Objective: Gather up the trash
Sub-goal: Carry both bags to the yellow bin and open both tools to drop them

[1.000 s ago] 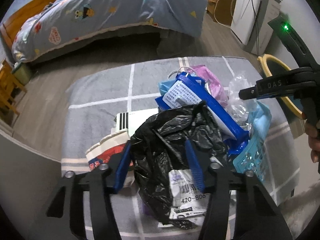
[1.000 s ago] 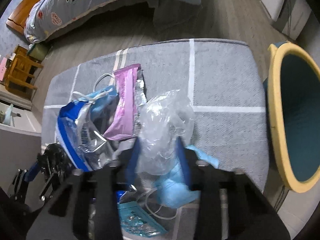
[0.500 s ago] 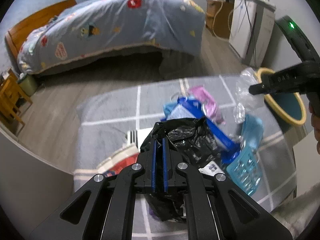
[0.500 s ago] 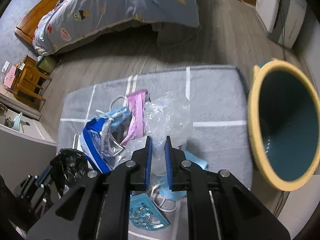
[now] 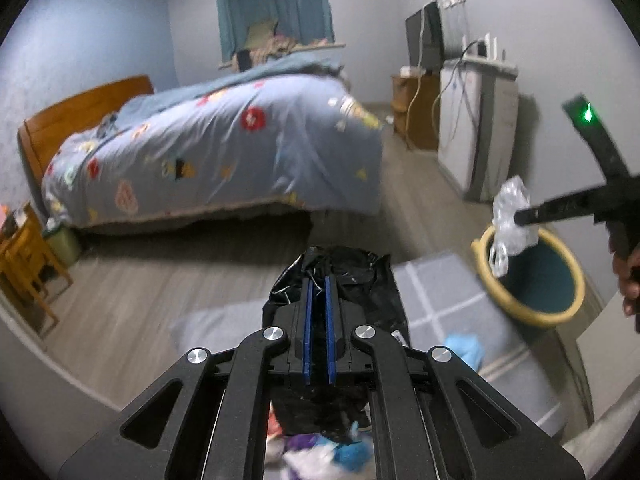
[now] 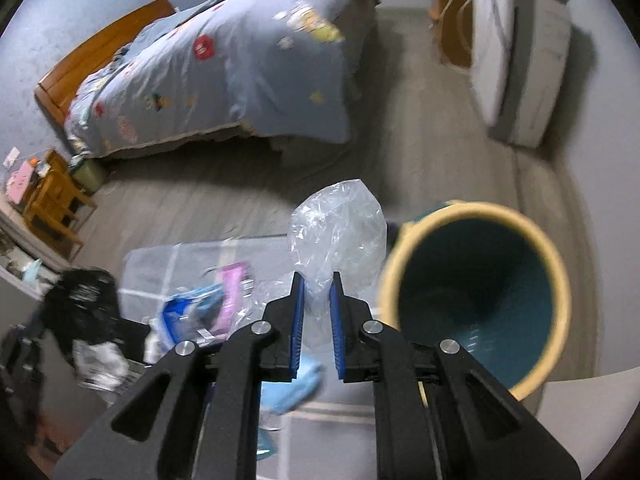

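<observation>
My left gripper is shut on a black plastic bag and holds it up above the grey rug. The bag also shows at the left of the right wrist view. My right gripper is shut on a crumpled clear plastic bag, held in the air just left of the yellow-rimmed teal bin. In the left wrist view the clear bag hangs over the near rim of the bin. Blue and pink wrappers lie on the rug.
A bed with a blue patterned duvet stands behind the rug. A white appliance and a wooden cabinet are at the back right. A wooden chair stands at the left. A light blue mask lies on the rug.
Both grippers closed on their bags and rose. The left lifted the black bag off the pile. The right carried the clear bag up and right to the bin.
</observation>
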A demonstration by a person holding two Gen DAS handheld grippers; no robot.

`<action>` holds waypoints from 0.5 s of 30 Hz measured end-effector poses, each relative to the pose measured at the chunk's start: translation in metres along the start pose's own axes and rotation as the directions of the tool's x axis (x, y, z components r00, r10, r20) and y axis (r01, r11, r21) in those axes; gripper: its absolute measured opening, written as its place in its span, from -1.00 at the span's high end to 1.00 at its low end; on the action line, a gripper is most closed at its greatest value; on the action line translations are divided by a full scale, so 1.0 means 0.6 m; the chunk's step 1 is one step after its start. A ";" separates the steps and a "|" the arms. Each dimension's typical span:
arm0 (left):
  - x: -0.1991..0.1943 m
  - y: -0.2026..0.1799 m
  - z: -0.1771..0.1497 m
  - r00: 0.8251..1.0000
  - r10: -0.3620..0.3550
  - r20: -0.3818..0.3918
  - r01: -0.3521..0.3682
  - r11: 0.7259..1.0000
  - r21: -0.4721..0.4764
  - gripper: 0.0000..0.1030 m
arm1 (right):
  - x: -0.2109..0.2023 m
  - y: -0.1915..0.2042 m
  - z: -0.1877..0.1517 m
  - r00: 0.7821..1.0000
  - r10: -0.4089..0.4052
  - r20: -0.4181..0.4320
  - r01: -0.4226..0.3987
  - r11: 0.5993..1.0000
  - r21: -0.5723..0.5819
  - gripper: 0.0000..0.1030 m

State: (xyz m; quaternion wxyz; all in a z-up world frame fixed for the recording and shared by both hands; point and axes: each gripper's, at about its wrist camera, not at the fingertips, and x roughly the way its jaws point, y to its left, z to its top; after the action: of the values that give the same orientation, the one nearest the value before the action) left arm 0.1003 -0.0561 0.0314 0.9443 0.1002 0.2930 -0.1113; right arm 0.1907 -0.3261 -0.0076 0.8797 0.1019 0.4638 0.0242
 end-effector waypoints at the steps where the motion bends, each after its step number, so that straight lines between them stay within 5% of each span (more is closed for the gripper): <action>1: 0.001 -0.012 0.010 1.000 -0.010 0.012 0.010 1.000 0.008 0.88 | -0.002 -0.016 0.002 1.000 -0.015 0.008 0.015 1.000 0.011 0.77; 9: 0.042 -0.147 0.077 0.988 -0.151 0.043 0.146 0.985 0.091 0.87 | -0.001 -0.177 -0.008 0.992 -0.128 0.011 0.125 0.980 0.152 0.77; 15: 0.109 -0.258 0.097 0.964 -0.266 -0.017 0.266 0.956 0.122 0.87 | 0.020 -0.244 -0.028 0.982 -0.187 -0.037 0.191 0.963 0.189 0.77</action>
State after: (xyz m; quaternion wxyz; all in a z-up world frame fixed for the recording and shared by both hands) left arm 0.1424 -0.2286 0.0216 0.9126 0.1181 0.2968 -0.2552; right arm 0.1766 -0.4649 -0.0561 0.8596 0.1411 0.4800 -0.1038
